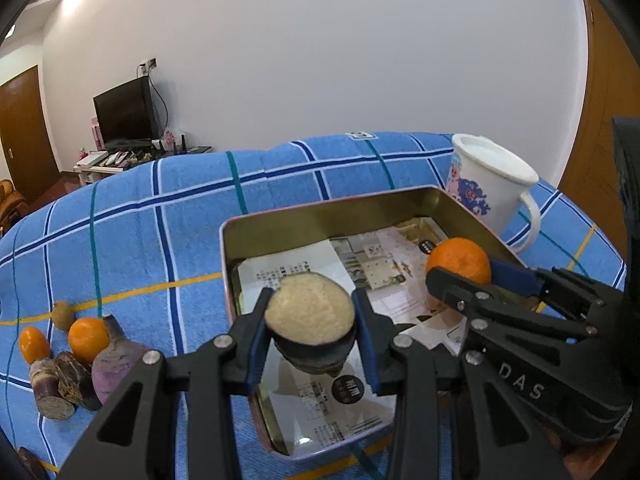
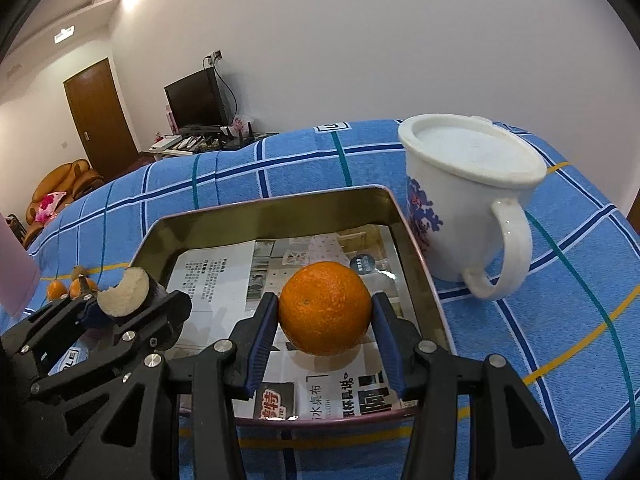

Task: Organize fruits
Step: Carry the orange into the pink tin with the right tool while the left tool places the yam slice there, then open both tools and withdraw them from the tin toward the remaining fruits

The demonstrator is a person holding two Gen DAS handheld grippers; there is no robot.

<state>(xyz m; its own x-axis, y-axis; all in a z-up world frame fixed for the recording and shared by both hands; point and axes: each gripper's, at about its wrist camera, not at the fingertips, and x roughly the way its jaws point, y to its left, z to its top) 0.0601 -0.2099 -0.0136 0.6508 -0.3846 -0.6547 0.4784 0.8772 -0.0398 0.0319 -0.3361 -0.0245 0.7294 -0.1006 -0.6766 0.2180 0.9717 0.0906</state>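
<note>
The left claw (image 1: 310,336) pinches a cut sugarcane piece (image 1: 310,314), pale face up, over the near end of the paper-lined tin tray (image 1: 276,224), while my right claw (image 2: 325,330) pinches an orange (image 2: 325,308) above the tray's middle. I judge the step in hand as placement into the tray on the blue checked cloth (image 1: 160,208). Next, each claw should lower to the paper and spread; more oranges (image 1: 88,338) and cane pieces (image 1: 60,380) wait on the cloth, left of the tray.
</note>
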